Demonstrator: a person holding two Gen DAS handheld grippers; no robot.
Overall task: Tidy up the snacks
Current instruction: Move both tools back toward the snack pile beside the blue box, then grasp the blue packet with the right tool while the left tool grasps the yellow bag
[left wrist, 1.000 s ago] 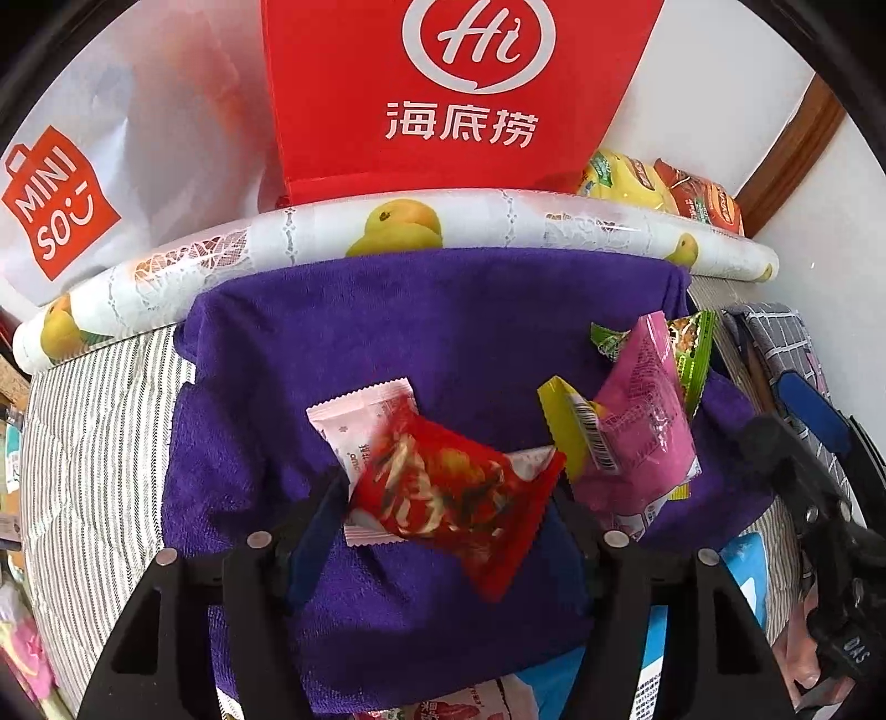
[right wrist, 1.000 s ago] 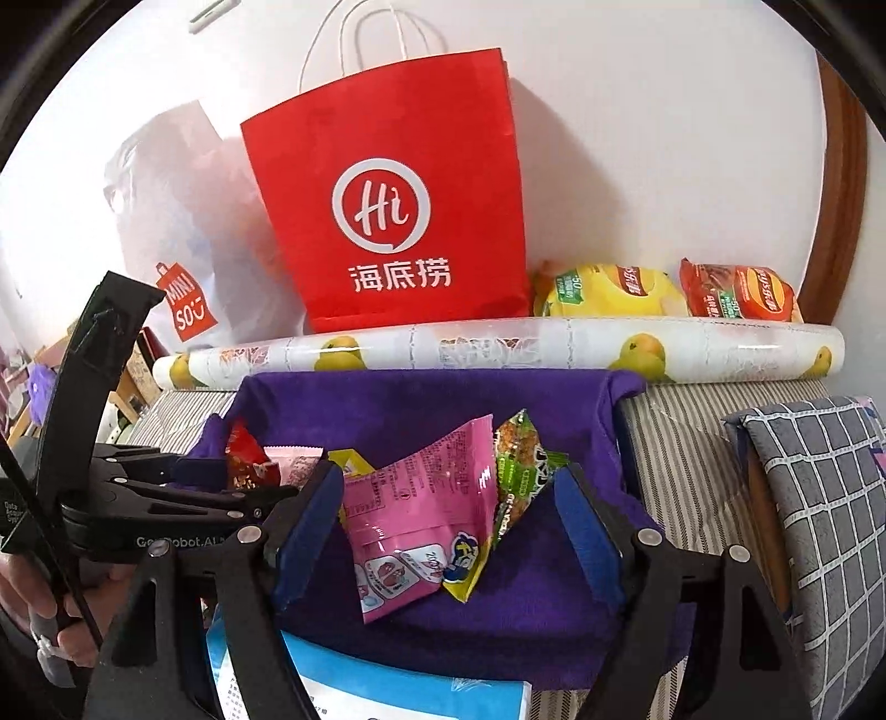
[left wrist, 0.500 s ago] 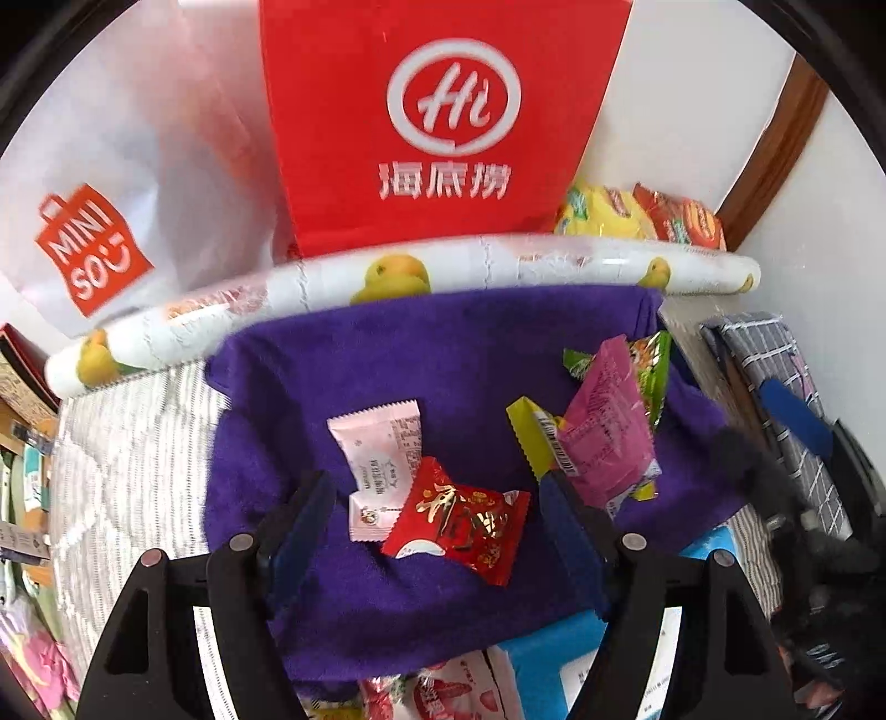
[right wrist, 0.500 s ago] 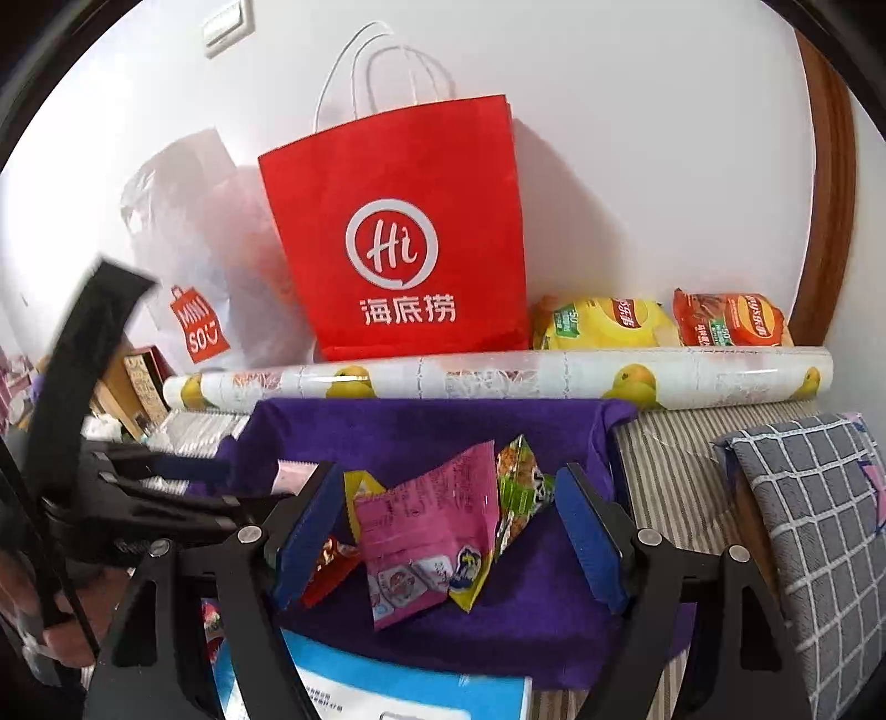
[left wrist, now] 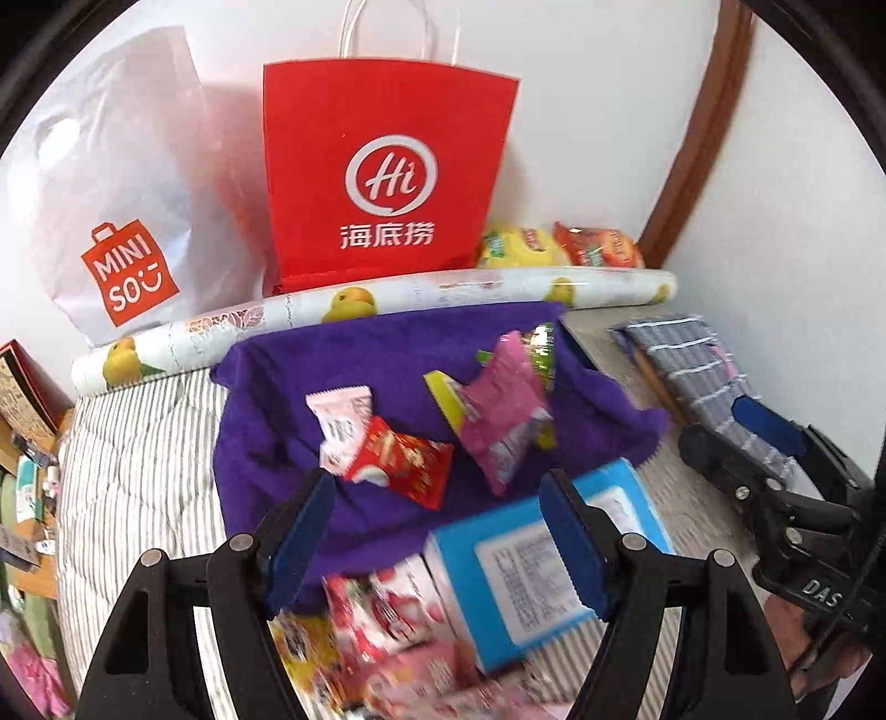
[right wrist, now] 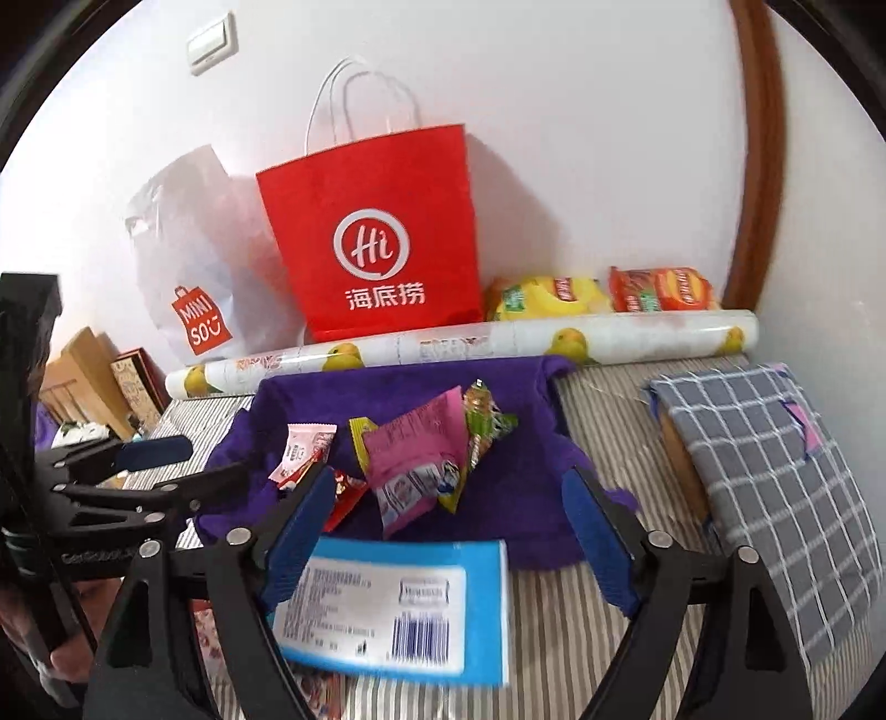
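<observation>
Ahead of me stands a plain white wall point(right wrist: 581, 166), evenly lit. A light switch plate point(right wrist: 210, 41) is mounted high on it at left. A curved brown wooden frame point(right wrist: 758, 166) runs up the wall at right. Below, the work surface is a striped mattress cover point(left wrist: 138, 454). At far left sit wooden boxes point(right wrist: 83, 371), partly hidden.
</observation>
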